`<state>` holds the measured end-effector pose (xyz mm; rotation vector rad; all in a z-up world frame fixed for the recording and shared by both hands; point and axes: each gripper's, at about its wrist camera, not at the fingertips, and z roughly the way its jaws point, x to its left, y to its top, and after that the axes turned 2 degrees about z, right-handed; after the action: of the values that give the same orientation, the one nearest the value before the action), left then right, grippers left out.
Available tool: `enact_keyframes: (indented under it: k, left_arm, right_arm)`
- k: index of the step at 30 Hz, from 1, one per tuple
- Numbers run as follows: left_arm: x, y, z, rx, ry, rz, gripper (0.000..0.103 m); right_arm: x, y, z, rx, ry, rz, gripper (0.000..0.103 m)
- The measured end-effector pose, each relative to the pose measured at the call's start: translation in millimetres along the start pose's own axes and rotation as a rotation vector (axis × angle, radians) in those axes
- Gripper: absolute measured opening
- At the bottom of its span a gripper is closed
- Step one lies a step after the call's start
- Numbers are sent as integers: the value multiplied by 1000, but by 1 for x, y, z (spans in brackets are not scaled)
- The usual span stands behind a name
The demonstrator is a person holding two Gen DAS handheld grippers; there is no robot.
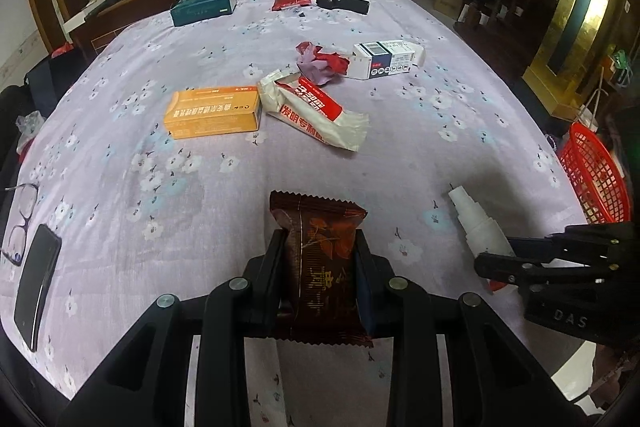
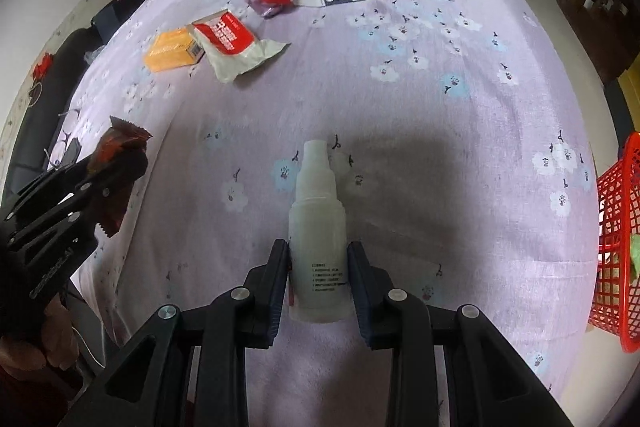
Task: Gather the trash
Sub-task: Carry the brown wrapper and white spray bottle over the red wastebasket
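Black fingers of the left tool [image 1: 320, 267] are clamped on a dark brown snack wrapper [image 1: 320, 259], held above the lilac flowered counter [image 1: 160, 155]. A white spray bottle [image 2: 318, 235] is pinched between the pads of the right tool [image 2: 318, 267], its nozzle pointing away. A red mesh basket [image 2: 618, 251] is seen at the counter's right edge. More litter lies farther back: an orange box [image 1: 214, 111], a torn white-and-red packet [image 1: 316, 111], crumpled red paper [image 1: 322, 65] and a white carton [image 1: 386, 58]. Only from the left wrist are glasses [image 1: 20, 223] and a phone [image 1: 36, 287] shown.
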<state>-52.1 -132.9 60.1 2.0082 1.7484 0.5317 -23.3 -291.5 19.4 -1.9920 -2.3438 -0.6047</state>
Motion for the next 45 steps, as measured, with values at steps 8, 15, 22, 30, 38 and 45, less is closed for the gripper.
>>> enact_keyframes:
  k: [8,15,22,30,38,45]
  left_arm:
    - [2,-4,-12,-11,29,-12,30]
    - [-9,-2,-19,-30,34,3,30]
    - [-32,9,-26,-58,20,41,30]
    - [-69,19,-34,-85,-7,105,30]
    - [-99,26,-40,-106,-34,153,30]
    - [-122,32,-45,-121,-59,185,30]
  right_arm:
    - [4,5,6,0,-5,-7,33]
    - [-1,-2,-14,-49,14,14,32]
    - [-9,-10,-53,-138,25,35,32]
    - [-27,-22,-89,-207,16,70,32]
    - [-53,-32,-110,-243,7,123,32]
    - [-75,-41,-131,-281,11,168,32]
